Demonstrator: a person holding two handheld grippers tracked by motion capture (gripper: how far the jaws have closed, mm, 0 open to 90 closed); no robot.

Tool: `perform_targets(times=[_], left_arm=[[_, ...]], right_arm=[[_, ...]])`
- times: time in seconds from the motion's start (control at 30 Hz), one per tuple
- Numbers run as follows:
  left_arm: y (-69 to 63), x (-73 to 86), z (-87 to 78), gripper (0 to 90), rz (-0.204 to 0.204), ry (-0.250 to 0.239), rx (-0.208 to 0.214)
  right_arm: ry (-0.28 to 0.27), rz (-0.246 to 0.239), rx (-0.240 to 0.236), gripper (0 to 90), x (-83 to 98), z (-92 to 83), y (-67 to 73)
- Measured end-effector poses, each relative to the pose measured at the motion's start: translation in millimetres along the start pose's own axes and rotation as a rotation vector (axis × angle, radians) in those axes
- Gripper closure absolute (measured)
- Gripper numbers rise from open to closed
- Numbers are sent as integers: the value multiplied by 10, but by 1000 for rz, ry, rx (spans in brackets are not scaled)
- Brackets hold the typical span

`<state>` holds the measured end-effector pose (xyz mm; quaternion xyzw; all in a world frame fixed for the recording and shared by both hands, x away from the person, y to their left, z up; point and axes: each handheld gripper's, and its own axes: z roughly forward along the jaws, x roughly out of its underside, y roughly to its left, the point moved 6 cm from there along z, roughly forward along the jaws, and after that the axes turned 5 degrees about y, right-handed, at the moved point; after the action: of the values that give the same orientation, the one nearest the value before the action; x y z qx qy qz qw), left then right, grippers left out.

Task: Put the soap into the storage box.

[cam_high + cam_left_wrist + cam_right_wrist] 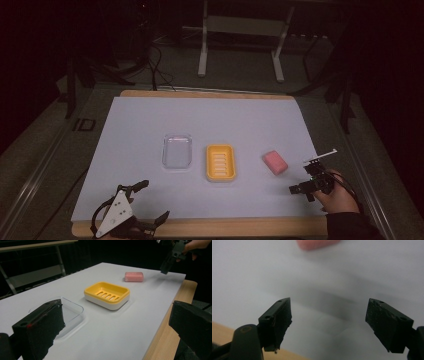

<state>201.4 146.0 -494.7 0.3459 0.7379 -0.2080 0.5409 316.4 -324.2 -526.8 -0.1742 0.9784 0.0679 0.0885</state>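
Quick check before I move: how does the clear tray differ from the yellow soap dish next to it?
The clear tray is see-through and plain-bottomed; the yellow soap dish is opaque yellow over a white base, with drain slots in its floor. The clear tray lies left of the yellow soap dish, farther from the pink soap. Both are empty rounded rectangles, lying flat and apart on the white sheet.

A white sheet (150,125) covers most of a wooden tabletop (210,93), whose bare edge shows along the far side and the near side. Beyond the table stands a white metal frame (202,60) on a grey carpeted floor (240,80), with dark cables (155,70) trailing across the carpet to its left. A small dark rectangular plate (85,124) lies just off the sheet's far left corner. The surroundings are dim
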Motion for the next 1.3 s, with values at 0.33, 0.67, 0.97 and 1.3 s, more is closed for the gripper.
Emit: perform_targets(times=[0.33, 0.67, 0.97, 1.3], left_arm=[[-3, 3, 0, 3, 4, 3, -2], [-3, 5, 8, 3, 5, 4, -2], [-10, 14, 19, 2, 2, 10, 12], [-19, 17, 27, 3, 4, 15, 19]], right_arm=[[162, -65, -27, 192, 66, 47, 37], [289, -172, -25, 176, 114, 85, 41], [365, -242, -9, 152, 82, 78, 32], [368, -242, -11, 145, -67, -18, -22]])
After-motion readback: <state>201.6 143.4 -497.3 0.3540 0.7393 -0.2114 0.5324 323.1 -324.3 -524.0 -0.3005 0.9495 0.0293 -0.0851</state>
